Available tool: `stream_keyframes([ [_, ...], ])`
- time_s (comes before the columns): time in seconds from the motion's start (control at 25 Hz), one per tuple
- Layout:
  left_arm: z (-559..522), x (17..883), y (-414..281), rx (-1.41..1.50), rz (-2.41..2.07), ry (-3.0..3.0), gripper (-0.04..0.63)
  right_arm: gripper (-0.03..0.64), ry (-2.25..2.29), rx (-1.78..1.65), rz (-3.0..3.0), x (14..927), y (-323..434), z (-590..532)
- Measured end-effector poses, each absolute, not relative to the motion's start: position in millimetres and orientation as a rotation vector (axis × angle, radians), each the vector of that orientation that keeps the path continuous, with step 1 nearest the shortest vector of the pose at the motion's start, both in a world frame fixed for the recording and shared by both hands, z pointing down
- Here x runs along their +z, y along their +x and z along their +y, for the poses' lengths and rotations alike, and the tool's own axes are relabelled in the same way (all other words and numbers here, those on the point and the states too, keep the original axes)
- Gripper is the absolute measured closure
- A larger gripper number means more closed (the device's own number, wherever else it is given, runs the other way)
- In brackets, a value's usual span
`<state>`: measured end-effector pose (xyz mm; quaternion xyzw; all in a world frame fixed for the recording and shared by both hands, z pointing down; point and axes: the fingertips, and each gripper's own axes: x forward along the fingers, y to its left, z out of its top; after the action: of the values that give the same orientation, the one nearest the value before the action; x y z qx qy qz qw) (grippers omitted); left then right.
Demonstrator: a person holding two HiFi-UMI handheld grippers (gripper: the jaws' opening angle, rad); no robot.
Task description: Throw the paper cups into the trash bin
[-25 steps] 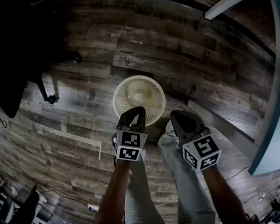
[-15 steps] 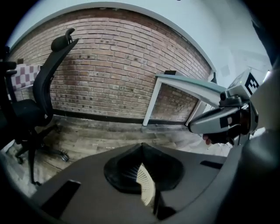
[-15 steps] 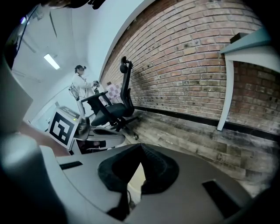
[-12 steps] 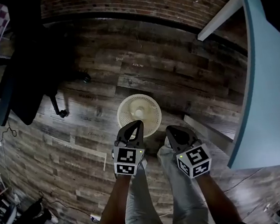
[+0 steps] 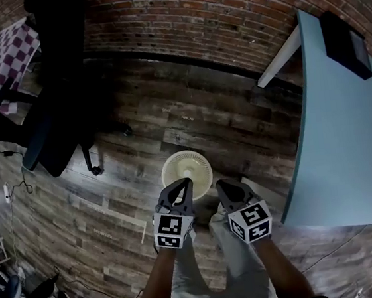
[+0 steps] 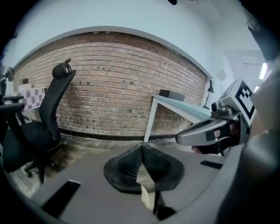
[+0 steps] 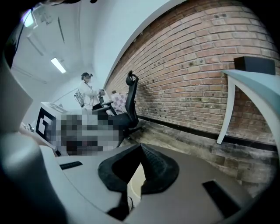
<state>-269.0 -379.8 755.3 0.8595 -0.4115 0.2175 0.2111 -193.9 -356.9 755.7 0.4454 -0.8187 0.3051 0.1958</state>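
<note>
A: On the plank floor (image 5: pixel 110 187), past the tips of both tools, how many bins do you count?

B: One. It's a round cream trash bin (image 5: pixel 187 167), upright. What lies inside it is too small to make out.

A: And the tools?

B: Two. The left gripper (image 5: pixel 186 183) and the right gripper (image 5: pixel 224 187) are side by side but apart. In the head view their tips overlap the bin's near edge. Each gripper's own view shows its dark ribbed jaws pressed tip to tip with nothing caught between them. A sliver of the pale bin shows through the gap lower down.

A: Any writing you can read?

B: None. Each tool carries one marker cube, the left marker cube (image 5: pixel 170 230) and the right marker cube (image 5: pixel 251 223). Their faces bear black-and-white square patterns, not letters. A few planks have faint pale marks, too small to read.

A: What else is around?

B: There's one pale blue table (image 5: pixel 346 147) on the right with a single black box (image 5: pixel 344 43) on its far end. One black office chair (image 5: pixel 62 112) stands on the left, with a checked cloth (image 5: pixel 9 61) beyond it. A brick wall (image 5: pixel 211 15) runs along the back. In the right gripper view, one person (image 7: pixel 89 94) stands far off.
</note>
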Motion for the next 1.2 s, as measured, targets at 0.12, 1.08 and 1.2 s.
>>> stream_keyframes([
  [0.12,-379.0,722.1,-268.6,0.554,-1.184,2.388,0.586,0.614,1.239,0.813,-2.316,728.7,-189.5,-358.6],
  [1.08,-384.8,523.3,-237.1,0.293,-1.330,2.531,0.586,0.614,1.135,0.423,-2.569,522.0,-175.2,-386.3],
  [1.2,-388.8,504.2,-234.6,0.274,-1.335,2.562,0.586,0.614,1.160,0.433,-2.588,507.6,-175.1,-388.3],
])
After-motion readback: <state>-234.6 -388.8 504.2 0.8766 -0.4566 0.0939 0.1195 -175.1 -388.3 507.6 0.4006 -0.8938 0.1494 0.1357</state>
